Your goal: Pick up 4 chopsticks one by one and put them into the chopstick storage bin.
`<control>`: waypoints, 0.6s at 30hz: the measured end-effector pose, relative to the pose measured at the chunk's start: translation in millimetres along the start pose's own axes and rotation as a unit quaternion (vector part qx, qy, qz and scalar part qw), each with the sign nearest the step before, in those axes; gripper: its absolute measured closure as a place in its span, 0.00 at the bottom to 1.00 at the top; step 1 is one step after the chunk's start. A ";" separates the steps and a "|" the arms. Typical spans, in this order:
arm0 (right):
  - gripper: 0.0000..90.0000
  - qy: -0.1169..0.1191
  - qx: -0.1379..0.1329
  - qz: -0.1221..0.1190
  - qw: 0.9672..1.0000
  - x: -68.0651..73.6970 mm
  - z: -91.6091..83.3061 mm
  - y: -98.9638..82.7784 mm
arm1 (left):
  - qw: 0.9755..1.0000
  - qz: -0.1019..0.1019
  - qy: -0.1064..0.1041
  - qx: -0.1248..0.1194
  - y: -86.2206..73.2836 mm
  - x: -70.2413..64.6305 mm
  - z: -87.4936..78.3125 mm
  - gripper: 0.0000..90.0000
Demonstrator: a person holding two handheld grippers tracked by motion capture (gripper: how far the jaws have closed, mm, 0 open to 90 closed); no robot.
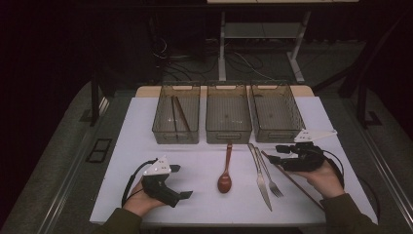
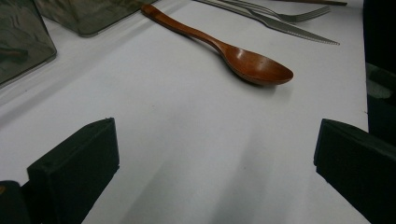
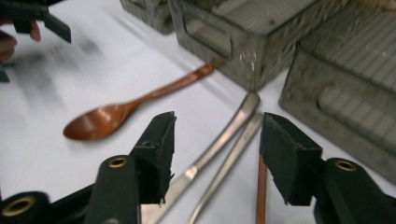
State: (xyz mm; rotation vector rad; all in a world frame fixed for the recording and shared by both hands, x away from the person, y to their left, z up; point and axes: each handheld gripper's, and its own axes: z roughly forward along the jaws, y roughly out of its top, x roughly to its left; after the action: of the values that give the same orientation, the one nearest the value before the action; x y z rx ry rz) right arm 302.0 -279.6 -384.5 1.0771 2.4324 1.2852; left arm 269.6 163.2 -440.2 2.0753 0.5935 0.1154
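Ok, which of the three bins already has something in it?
The left bin: a pair of brown chopsticks lies inside. The middle bin and right bin hold nothing.

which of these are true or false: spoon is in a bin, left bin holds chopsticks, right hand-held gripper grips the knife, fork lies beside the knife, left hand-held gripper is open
1. The spoon is in a bin. False: it lies on the table.
2. The left bin holds chopsticks. True.
3. The right hand-held gripper grips the knife. False: its jaws stand apart over the handles, touching nothing.
4. The fork lies beside the knife. True.
5. The left hand-held gripper is open. True.
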 end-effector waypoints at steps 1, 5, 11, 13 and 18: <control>0.52 -0.003 0.003 0.000 1.000 0.0 -1.5 -2.7 | 1.000 0.000 0.000 -0.001 -0.1 -0.1 0.2 0.00; 0.55 -0.013 0.017 -0.004 1.000 -0.7 -7.8 -12.9 | 1.000 0.000 0.001 0.000 -0.1 0.0 -0.1 0.00; 0.61 -0.024 0.029 0.002 0.999 -1.0 -18.0 -25.9 | 1.000 0.001 0.001 0.002 0.0 -0.4 0.4 0.00; 0.63 -0.031 0.036 0.000 0.999 -1.6 -21.0 -31.3 | 1.000 0.002 0.001 0.000 0.1 -0.3 0.3 0.00; 0.69 -0.041 0.055 0.011 0.998 -5.0 -26.1 -46.4 | 1.000 0.001 0.001 0.001 0.0 -0.3 0.5 0.00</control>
State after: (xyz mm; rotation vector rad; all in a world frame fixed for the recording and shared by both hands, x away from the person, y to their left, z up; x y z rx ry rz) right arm 269.5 -316.5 -405.5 1.1647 2.4608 1.1020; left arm 269.5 162.7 -440.4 2.0773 0.5937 0.1183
